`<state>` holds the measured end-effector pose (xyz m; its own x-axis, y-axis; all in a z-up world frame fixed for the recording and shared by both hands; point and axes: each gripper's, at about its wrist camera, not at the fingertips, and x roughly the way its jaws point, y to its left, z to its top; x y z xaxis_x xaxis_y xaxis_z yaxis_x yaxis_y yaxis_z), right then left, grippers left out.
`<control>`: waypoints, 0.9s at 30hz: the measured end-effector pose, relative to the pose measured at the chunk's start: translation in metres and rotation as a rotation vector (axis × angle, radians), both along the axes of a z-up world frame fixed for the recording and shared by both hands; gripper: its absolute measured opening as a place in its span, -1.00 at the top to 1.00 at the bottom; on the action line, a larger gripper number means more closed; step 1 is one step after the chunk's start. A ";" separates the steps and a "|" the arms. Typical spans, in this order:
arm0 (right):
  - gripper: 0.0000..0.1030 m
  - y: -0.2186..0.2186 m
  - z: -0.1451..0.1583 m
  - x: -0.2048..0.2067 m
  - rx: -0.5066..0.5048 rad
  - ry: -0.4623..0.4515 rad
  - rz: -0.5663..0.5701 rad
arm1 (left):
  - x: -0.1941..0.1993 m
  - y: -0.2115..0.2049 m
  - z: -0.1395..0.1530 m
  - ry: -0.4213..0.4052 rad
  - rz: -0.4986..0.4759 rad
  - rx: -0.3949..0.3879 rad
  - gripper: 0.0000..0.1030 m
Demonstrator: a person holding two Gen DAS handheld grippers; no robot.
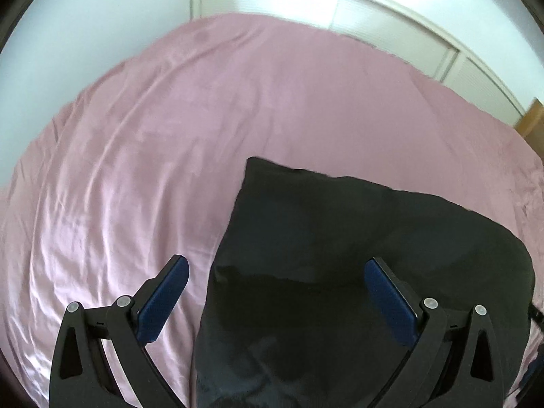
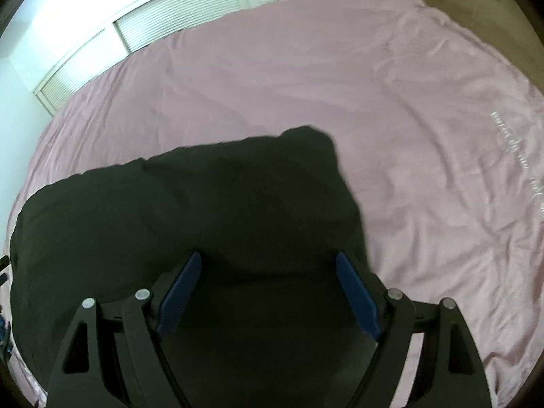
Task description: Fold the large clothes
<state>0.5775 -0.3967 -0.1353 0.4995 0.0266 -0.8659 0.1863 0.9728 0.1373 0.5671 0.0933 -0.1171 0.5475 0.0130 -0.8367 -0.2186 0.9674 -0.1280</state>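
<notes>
A bed (image 1: 170, 136) is seen filling both views, spread with a wrinkled pink cover (image 2: 408, 136). White embroidered lettering (image 2: 516, 156) is noted on the cover, far out to the right of the right gripper. Beyond the far edge of the bed, white louvred doors (image 2: 170, 23) are seen against a pale wall (image 1: 68, 34).

A black garment (image 1: 340, 255) is found lying folded on the cover, a broad dark slab with a squared far corner. In the left wrist view it lies ahead of and beneath the left gripper (image 1: 276, 272), extending off to that gripper's right; the garment's left edge is seen running between the fingers. In the right wrist view the garment (image 2: 204, 204) lies beneath and ahead of the right gripper (image 2: 268, 265), extending off to its left.

Both grippers are held above the cloth with the blue pads (image 1: 163, 299) spread wide apart. Nothing is clamped between either pair of pads (image 2: 357, 299); the left one is spread somewhat wider.
</notes>
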 end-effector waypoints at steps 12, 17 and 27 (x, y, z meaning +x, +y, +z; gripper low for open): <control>-0.58 0.101 0.042 -0.024 0.007 -0.136 0.247 | -0.020 -0.129 0.014 -0.061 -0.257 0.028 -0.98; -0.58 0.120 0.025 -0.015 0.048 -0.099 0.302 | 0.001 -0.132 -0.020 0.055 -0.233 0.033 -0.98; -0.69 0.040 0.001 -0.026 -0.031 -0.008 0.108 | -0.043 -0.124 0.002 -0.030 -0.201 0.146 -0.98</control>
<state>0.5514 -0.3571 -0.1342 0.5021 0.0533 -0.8632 0.0796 0.9910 0.1075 0.5241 -0.0305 -0.1155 0.5759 0.0209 -0.8173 -0.0186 0.9997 0.0125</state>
